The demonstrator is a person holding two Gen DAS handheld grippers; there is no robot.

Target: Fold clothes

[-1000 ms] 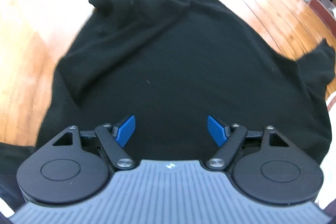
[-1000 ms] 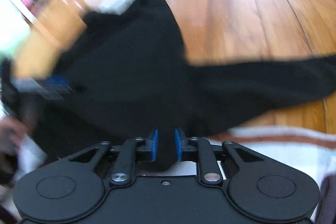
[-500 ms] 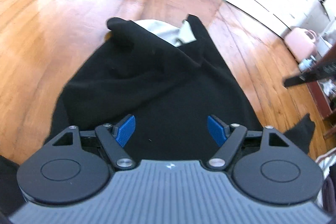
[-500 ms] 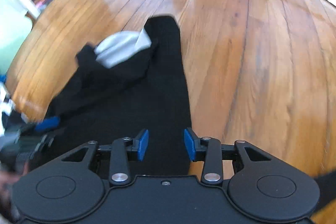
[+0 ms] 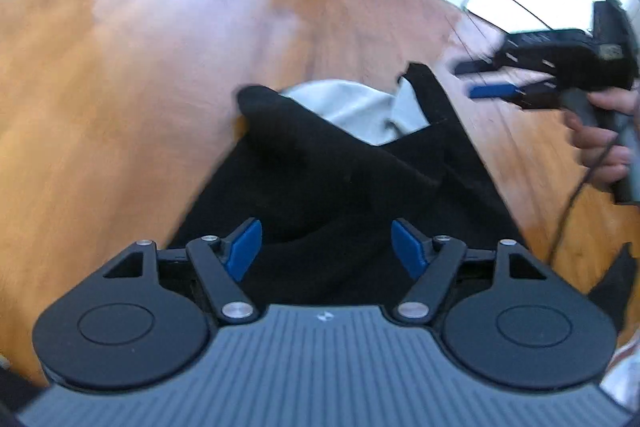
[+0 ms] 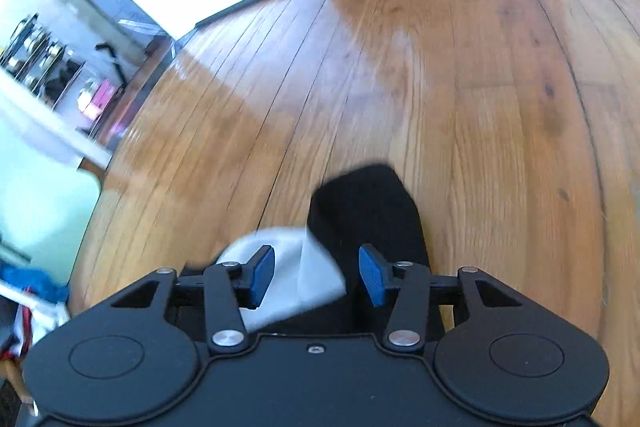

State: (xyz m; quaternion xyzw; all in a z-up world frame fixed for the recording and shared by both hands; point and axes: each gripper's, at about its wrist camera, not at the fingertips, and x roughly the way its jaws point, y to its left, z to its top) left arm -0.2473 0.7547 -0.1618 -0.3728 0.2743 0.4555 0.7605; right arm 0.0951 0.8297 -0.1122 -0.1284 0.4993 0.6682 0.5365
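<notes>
Your black garment (image 5: pixel 340 187) is down on the wooden floor (image 5: pixel 120 87), spread out ahead of you in a long dark shape that narrows toward its far end. It's rumpled, with a thick fold running diagonally across the middle, and at the far end a pale grey-white inside layer (image 5: pixel 352 109) shows where the black cloth is turned back. A narrow black strip sticks out past that pale patch on the right side. Your left gripper (image 5: pixel 326 247) hangs over the near part of the garment with its blue pads (image 5: pixel 244 247) spread wide, nothing between them, no cloth pinched. Your right gripper (image 6: pixel 316 275) is open too, pads well apart, poised above the far end of the garment (image 6: pixel 368 211), where the pale layer (image 6: pixel 296 267) sits beside the black strip; whether the pads touch the cloth, you can't tell from this angle. From the left wrist view you can see that right gripper (image 5: pixel 492 83) off to the right, held in your right hand (image 5: pixel 604 143), blurred, above the floor beside the garment. A cable (image 5: pixel 572 203) trails down from it.
</notes>
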